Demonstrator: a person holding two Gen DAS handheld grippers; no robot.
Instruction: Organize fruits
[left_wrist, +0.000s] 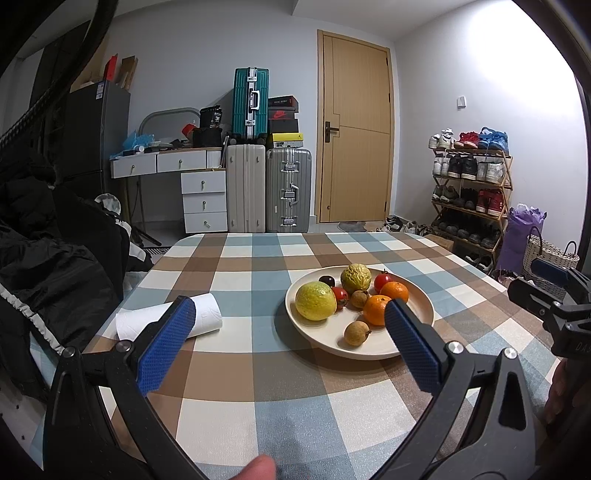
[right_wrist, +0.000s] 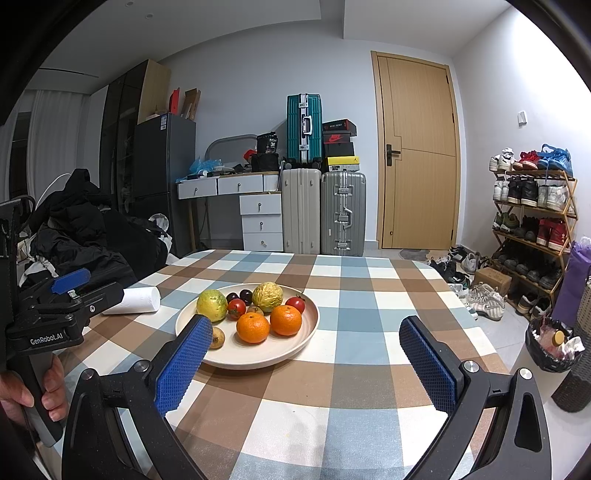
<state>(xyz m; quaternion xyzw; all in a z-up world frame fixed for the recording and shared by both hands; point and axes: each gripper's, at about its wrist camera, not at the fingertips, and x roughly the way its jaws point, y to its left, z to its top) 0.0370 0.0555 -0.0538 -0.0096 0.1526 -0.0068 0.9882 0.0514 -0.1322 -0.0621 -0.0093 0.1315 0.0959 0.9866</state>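
A cream plate (left_wrist: 421, 325) (right_wrist: 306, 332) on the checked tablecloth holds two yellow-green guavas (left_wrist: 316, 300) (right_wrist: 211, 305), two oranges (left_wrist: 375, 309) (right_wrist: 253, 327), small red tomatoes (left_wrist: 382, 280) (right_wrist: 236, 308), dark cherries (left_wrist: 327, 280) (right_wrist: 245, 294) and brown longans (left_wrist: 357, 333) (right_wrist: 218, 336). My left gripper (left_wrist: 288, 314) hovers open in front of the plate, its right finger overlapping the plate's near edge in view. My right gripper (right_wrist: 306, 332) is open too, low over the table just right of the plate. Neither holds anything.
A white paper roll (left_wrist: 199, 317) (right_wrist: 136, 300) lies left of the plate. Dark jackets (left_wrist: 55, 258) pile up at the table's left. Beyond the table stand suitcases (left_wrist: 269, 188), a drawer desk, a door and a shoe rack (right_wrist: 532, 229). A bin (right_wrist: 550, 343) sits on the floor at right.
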